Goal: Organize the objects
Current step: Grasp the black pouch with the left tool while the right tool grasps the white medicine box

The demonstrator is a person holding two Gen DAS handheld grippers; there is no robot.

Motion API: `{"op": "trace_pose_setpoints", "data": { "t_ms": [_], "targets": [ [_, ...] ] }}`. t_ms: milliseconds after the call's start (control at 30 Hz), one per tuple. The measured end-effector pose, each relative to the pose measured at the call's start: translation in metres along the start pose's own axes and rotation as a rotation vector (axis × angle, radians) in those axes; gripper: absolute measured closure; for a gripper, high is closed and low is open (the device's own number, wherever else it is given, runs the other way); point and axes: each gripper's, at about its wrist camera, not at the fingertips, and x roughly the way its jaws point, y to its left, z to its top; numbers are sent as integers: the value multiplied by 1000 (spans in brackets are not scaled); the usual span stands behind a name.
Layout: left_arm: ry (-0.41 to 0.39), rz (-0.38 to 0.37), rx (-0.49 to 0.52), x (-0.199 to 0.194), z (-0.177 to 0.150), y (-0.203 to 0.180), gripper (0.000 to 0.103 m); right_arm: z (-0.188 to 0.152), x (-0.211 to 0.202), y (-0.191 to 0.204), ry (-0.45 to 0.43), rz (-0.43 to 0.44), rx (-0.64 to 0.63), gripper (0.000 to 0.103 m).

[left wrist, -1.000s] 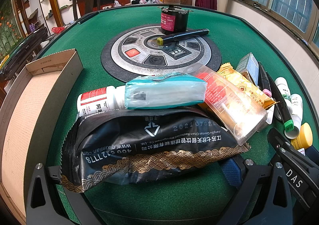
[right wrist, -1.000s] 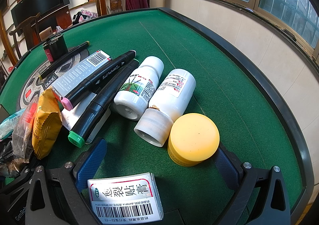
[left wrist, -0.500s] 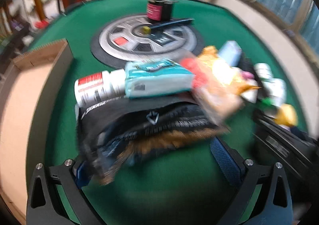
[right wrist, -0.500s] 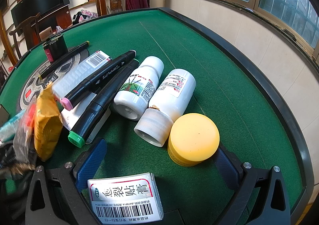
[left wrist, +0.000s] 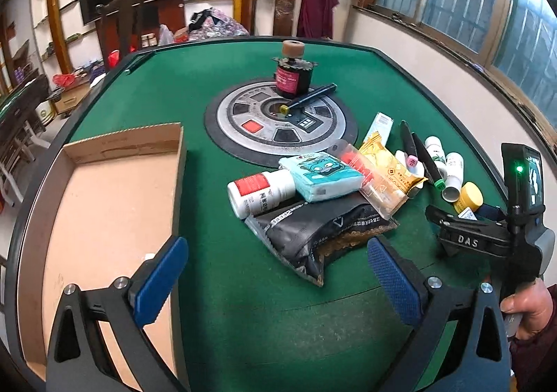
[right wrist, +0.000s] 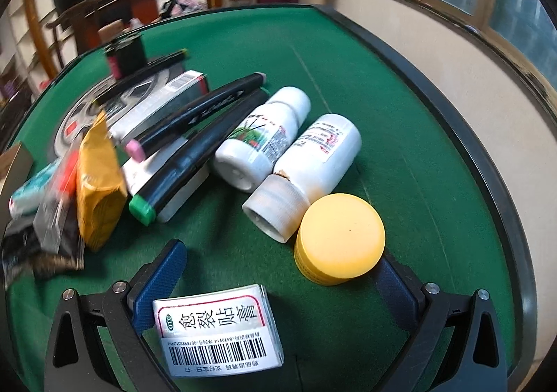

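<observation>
Covering the green table (left wrist: 264,329) at left lay an open cardboard tray (left wrist: 104,204), with a black pouch (left wrist: 313,235), teal packet (left wrist: 323,176) and white bottle (left wrist: 257,193) heaped beside it. Left gripper (left wrist: 275,273) hung wide open, empty, above the felt. Right gripper (right wrist: 278,284) gaped likewise, straddling a white box (right wrist: 216,329) and touching a yellow jar (right wrist: 341,239).

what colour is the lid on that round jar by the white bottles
Yellow; the round jar's lid shows best in the right wrist view.
</observation>
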Motion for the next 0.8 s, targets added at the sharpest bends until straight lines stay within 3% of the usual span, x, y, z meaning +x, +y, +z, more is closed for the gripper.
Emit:
{"op": "trace_pose_setpoints", "data": {
  "t_ms": [100, 167, 300, 400, 600, 800],
  "targets": [
    [1, -28, 69, 5, 8, -6, 5, -3, -1, 0, -2, 23, -24, 0],
    [43, -25, 106, 16, 12, -10, 6, -3, -2, -1, -3, 26, -30, 0],
    [144, -104, 112, 45, 6, -22, 16, 1, 1, -1, -4, 28, -24, 0],
    [165, -129, 131, 53, -4, -37, 17, 2, 0, -6, -14, 56, -1, 0],
    [178, -341, 144, 28, -17, -57, 22, 1, -7, -38, -78, 222, 166, 0],
    [148, -250, 132, 31, -10, -62, 22, -2, -11, -56, -108, 299, 289, 0]
  ]
}}
